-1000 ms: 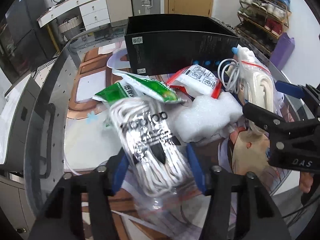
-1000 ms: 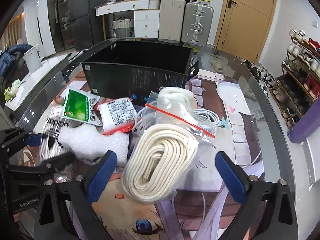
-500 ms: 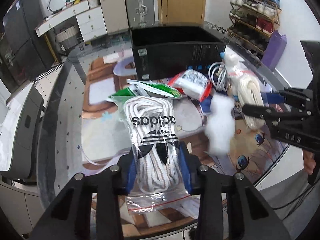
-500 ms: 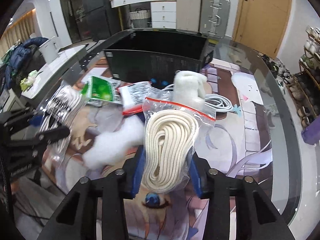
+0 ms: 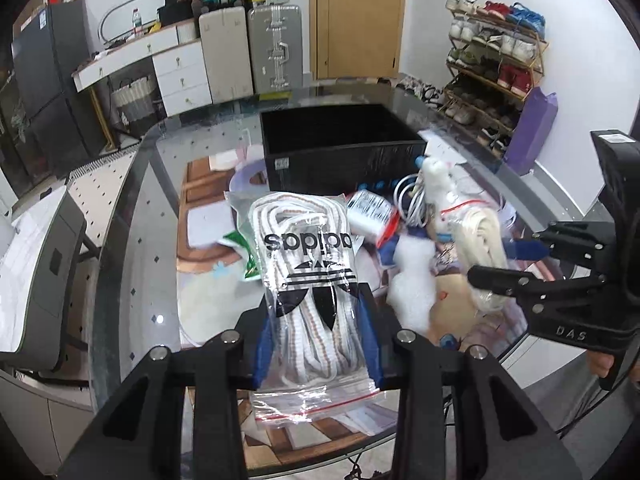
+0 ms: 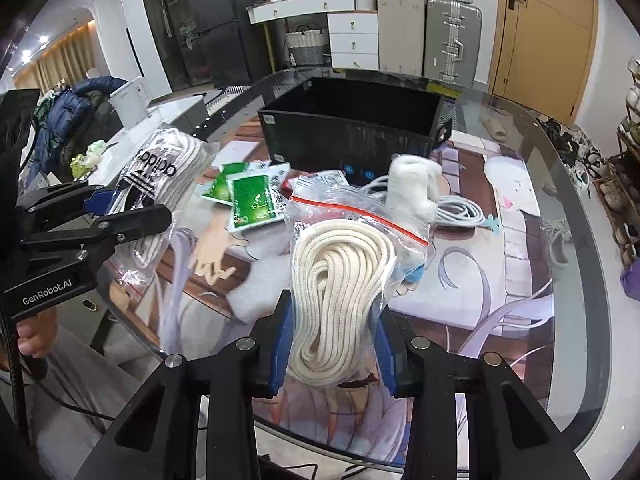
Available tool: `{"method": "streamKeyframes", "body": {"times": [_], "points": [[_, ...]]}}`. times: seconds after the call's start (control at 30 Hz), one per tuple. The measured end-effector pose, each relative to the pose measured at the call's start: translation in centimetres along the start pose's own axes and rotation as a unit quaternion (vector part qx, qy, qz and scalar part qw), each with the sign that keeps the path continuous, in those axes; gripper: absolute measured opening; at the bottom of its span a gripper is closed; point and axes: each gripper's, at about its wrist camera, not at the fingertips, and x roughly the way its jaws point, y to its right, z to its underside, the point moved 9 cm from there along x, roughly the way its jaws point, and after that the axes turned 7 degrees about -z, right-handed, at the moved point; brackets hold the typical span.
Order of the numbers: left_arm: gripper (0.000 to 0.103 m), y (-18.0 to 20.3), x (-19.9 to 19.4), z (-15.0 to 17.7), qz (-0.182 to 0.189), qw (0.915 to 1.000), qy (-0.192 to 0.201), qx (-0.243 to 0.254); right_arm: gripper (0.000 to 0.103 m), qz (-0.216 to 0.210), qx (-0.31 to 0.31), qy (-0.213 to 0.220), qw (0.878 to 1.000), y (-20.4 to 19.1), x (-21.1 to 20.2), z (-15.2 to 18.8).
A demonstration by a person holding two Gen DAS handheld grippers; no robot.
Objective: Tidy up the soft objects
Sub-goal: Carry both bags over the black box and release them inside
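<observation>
A clear zip bag of white laces with a black logo [image 5: 304, 264] hangs lifted above the table, and my left gripper [image 5: 316, 320] is shut on its lower half. In the right wrist view that bag [image 6: 168, 160] and left gripper [image 6: 132, 208] show at the left. My right gripper [image 6: 332, 328] has its jaws closing, with the blue pads pressing a zip bag of cream rope [image 6: 340, 272], also raised. From the left wrist view the right gripper [image 5: 492, 264] and rope bag [image 5: 480, 232] appear at the right. An open black box [image 6: 344, 136] stands behind.
On the glass table [image 6: 560, 320] lie white foam [image 6: 256, 280], green packets [image 6: 252, 196], a red-and-white packet [image 5: 370, 212], a rolled white cloth [image 6: 412, 184] and a coiled white cable [image 6: 456, 208]. The table's front edge is close below both grippers. A shoe rack and suitcases stand beyond.
Both grippers closed on their bags and lifted them off the table. The right jaws went from wide open to pressing the rope bag. The white foam shifted.
</observation>
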Motion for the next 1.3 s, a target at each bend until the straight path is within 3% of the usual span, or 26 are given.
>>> {"method": "streamKeyframes", "body": {"times": [0.2, 0.37, 0.67, 0.93, 1.07, 1.3], "points": [[0.035, -0.2, -1.6, -1.6, 0.000, 0.9995, 0.032, -0.005, 0.037, -0.005, -0.003, 0.024, 1.000, -0.3, -1.7, -1.3], [0.035, -0.4, -2.8, -4.1, -0.017, 0.9972, 0.072, -0.005, 0.037, 0.028, -0.024, 0.064, 0.997, -0.5, -4.1, -3.3], [0.035, -0.5, -2.9, -10.6, -0.016, 0.9909, 0.132, -0.016, 0.037, 0.065, -0.043, 0.136, 0.988, 0.6, -6.0, -10.3], [0.035, -1.8, 1.1, -14.3, -0.011, 0.9900, 0.135, -0.040, 0.037, 0.058, -0.023, 0.165, 0.984, 2.9, -3.9, -16.0], [0.035, -2.3, 3.5, -15.6, -0.013, 0.9885, 0.144, -0.045, 0.037, 0.065, -0.005, 0.157, 0.985, 4.0, -1.6, -17.8], [0.035, -2.7, 9.7, -15.0, -0.015, 0.9935, 0.091, -0.067, 0.037, 0.063, 0.062, 0.130, 0.988, 7.2, 3.5, -19.2]]}}
